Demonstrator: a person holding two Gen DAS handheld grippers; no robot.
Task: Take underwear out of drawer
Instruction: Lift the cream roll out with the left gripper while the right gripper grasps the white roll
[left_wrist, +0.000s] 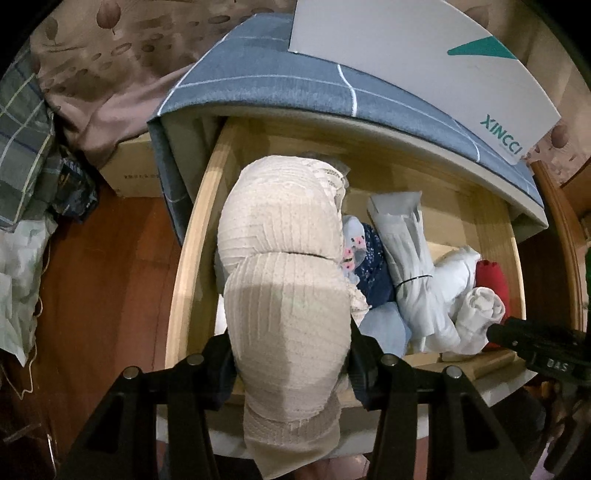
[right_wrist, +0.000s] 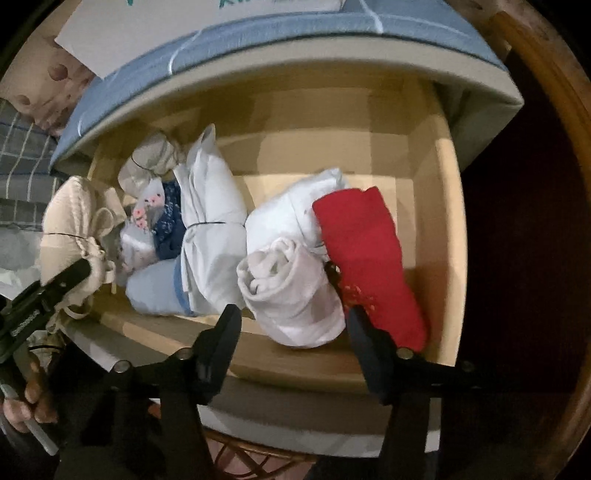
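The left gripper (left_wrist: 291, 363) is clamping a cream ribbed knitted bundle tied with a thin black band (left_wrist: 284, 258), its pads pressing both flanks of the roll, which is hanging over the left end of the pale wooden drawer (left_wrist: 192, 236). The lift looks best done straight up and clear of the drawer rim, so the loose lace edge is not dragging the floral navy piece (left_wrist: 369, 258) beside it. The right gripper (right_wrist: 291, 325) is standing with its jaws apart, straddling the rolled white cotton underwear (right_wrist: 288, 291) at the drawer's near edge; neither pad is visibly pressing on it. It is probably wise to settle lower and centre on that roll before closing, since the folded red garment (right_wrist: 365, 258) is touching the right finger and could be pinched along with it.
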